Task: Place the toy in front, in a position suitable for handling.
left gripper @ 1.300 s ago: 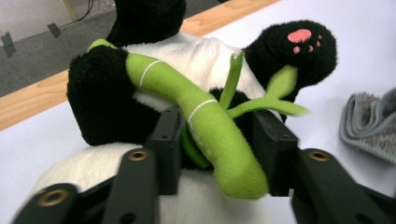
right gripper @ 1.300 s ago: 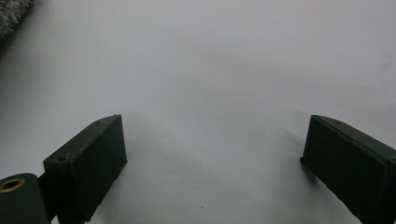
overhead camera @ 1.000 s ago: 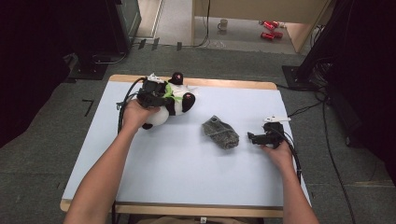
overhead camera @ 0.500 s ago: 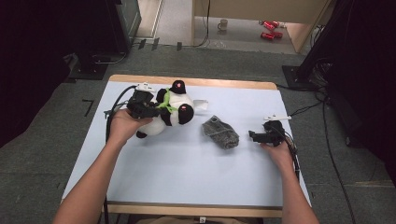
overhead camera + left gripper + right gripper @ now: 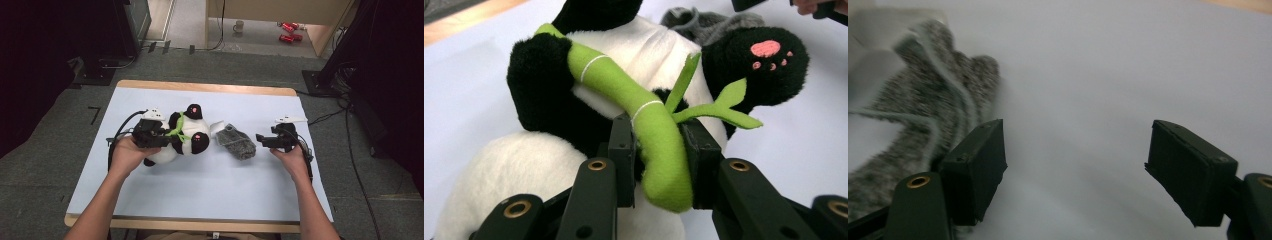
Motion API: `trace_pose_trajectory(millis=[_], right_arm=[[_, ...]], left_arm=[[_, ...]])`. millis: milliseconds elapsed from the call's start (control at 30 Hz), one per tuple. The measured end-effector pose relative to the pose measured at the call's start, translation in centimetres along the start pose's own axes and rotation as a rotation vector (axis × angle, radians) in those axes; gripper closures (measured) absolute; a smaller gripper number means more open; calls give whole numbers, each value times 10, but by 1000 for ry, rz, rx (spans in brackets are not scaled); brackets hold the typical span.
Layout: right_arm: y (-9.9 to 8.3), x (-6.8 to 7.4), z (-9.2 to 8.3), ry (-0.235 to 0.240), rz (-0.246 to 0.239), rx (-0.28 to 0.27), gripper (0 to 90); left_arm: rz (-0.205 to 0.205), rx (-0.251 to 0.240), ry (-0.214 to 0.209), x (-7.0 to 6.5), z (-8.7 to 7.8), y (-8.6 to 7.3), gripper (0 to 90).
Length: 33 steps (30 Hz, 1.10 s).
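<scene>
- Lying under a pale sheet: bench [image 5: 200, 200], bearing panda and sock.
- Travelling rightward across the sheet compared with a second ago: panda [image 5: 186, 137], now lying on its back just left of the sock, one paw nearly touching it.
- Carrying the panda along: left tongs [image 5: 159, 138], pinching the green bamboo [image 5: 659, 150] sewn across the toy's chest, both pads [image 5: 623, 150] pressing on the stalk.
- Suggesting, as a judgement, a dragging of the toy toward the sock, perhaps for dressing a paw.
- Resting crumpled right of the middle, unmoved since the earlier frames: grey sock [image 5: 236, 142].
- Hovering just right of the sock, slightly higher than before: right tongs [image 5: 263, 139], spread, having just been closing a little with nothing between the pads; sock edge lying beside one pad [image 5: 979, 165] in the right gripper view.
- Meaning, probably, a grab at the sock as the next step.
- Showing no readable brand, label or writing anywhere; only pink paw marks [image 5: 766, 49].
</scene>
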State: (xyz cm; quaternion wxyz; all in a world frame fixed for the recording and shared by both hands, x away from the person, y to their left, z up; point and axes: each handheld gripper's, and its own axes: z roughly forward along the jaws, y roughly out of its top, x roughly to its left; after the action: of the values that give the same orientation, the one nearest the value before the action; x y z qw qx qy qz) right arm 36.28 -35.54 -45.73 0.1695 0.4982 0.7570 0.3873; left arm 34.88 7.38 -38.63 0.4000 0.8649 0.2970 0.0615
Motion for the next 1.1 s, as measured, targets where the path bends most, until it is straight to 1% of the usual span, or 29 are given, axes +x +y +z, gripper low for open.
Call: trace_pose_trajectory(millis=[67, 133, 167, 200, 233, 300, 467, 567, 667, 733, 800, 833, 900, 967, 1033, 1100], right_arm=[[5, 8, 1, 28, -13, -19, 240], [9, 16, 3, 58, -23, -26, 242], [13, 23, 6, 78, -42, -24, 241], [13, 23, 6, 78, -42, -24, 241], [15, 28, 11, 98, -52, -13, 240], [16, 31, 13, 106, -57, -5, 239], [17, 42, 29, 137, -85, 37, 239], [15, 46, 40, 145, -102, 76, 244], [12, 51, 49, 141, -138, 129, 301], [10, 52, 55, 142, -150, 167, 326], [9, 50, 58, 163, -138, 188, 364], [9, 50, 59, 176, -125, 195, 391], [9, 48, 60, 207, -108, 205, 492], [9, 48, 60, 235, -97, 214, 589], [10, 49, 58, 239, -92, 224, 680], [12, 50, 55, 229, -78, 236, 722]], left_arm=[[9, 8, -10, -4, 3, -2, 714], [12, 7, -17, -10, 6, -3, 714], [12, 7, -24, -12, 8, -3, 713], [13, 8, -32, -15, 10, -3, 713], [14, 11, -36, -17, 11, -2, 713], [17, 13, -36, -21, 14, -1, 712], [27, 13, -49, -30, 21, 0, 711], [17, 8, -61, -32, 24, 0, 709], [11, 3, -66, -33, 28, -1, 704], [-9, -9, -74, -31, 28, -2, 700], [-31, -20, -83, -27, 27, -3, 691], [-37, -24, -86, -26, 27, -3, 684], [-50, -33, -93, -25, 27, -5, 671], [-51, -43, -91, -25, 27, -5, 649], [-52, -49, -86, -26, 26, -5, 616], [-47, -60, -73, -26, 24, -5, 577]])
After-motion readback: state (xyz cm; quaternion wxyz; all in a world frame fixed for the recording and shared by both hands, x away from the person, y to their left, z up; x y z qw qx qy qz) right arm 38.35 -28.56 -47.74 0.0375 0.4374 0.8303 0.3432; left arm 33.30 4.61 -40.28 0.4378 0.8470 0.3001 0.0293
